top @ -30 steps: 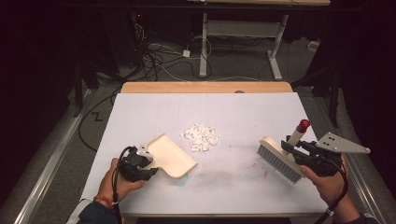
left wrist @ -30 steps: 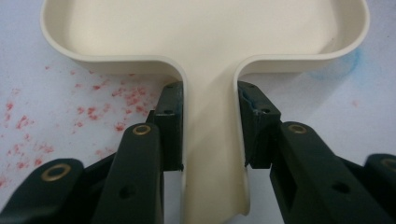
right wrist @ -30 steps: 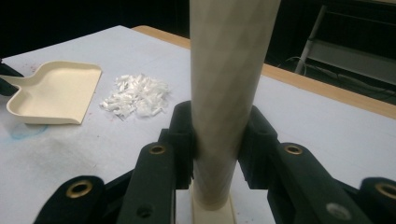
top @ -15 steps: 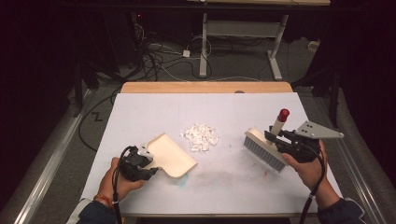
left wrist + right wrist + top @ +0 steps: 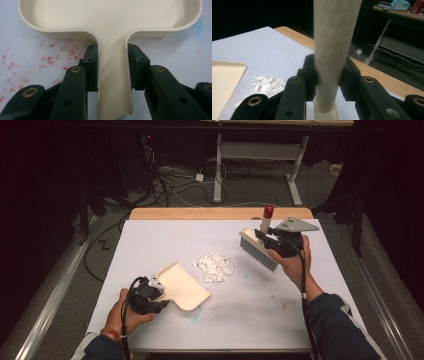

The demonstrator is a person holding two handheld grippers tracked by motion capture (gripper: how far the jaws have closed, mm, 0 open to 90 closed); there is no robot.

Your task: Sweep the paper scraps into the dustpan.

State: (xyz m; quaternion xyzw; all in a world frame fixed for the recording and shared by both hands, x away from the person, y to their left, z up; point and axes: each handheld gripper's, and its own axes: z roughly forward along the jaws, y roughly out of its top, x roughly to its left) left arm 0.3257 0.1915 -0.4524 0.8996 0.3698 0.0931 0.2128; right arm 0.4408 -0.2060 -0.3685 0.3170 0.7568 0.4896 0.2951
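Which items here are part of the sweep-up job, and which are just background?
In the job:
- dustpan, handle clamped by left gripper
- brush, handle clamped by right gripper
- white scraps, piled between them on the table

Just lying about:
- cables on the floor
- desk frame behind

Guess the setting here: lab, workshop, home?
Probably a lab or test bay: a bare white table in a dark room, loose cables across the floor behind it, metal desk legs further back.
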